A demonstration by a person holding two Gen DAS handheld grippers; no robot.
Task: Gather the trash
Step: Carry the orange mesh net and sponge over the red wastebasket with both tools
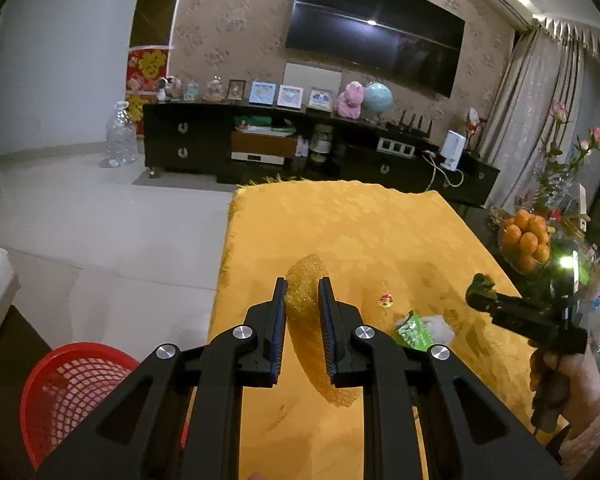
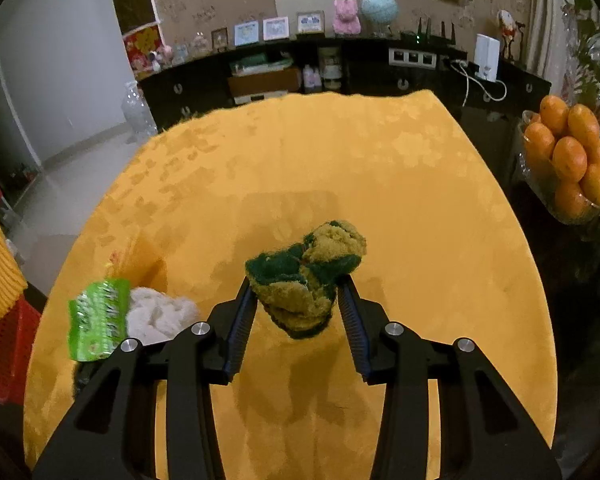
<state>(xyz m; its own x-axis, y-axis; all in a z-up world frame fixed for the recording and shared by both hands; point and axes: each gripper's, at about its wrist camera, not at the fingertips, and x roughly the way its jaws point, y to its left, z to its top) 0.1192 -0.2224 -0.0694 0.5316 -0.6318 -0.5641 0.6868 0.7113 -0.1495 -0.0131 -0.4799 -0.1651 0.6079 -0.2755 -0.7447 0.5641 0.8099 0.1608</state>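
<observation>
My left gripper (image 1: pixel 302 286) is shut on a yellow foam fruit net (image 1: pixel 306 320), which hangs between its fingers above the yellow tablecloth (image 1: pixel 360 232). My right gripper (image 2: pixel 296 284) is shut on a crumpled green and yellow scouring sponge (image 2: pixel 308 276), held just off the cloth. The left wrist view also shows the right gripper (image 1: pixel 476 292) with the sponge (image 1: pixel 480 280) at its tip and a hand on its handle. A green packet (image 2: pixel 96 320), a white tissue wad (image 2: pixel 156 316) and a small sweet wrapper (image 1: pixel 386 301) lie on the table.
A red mesh basket (image 1: pixel 72 392) stands on the floor by the table's near left corner. A bowl of oranges (image 2: pixel 572 168) and flowers (image 1: pixel 580 148) crowd the right side. Beyond the table are a dark TV cabinet (image 1: pixel 260 148) and a large plastic bottle (image 1: pixel 121 136).
</observation>
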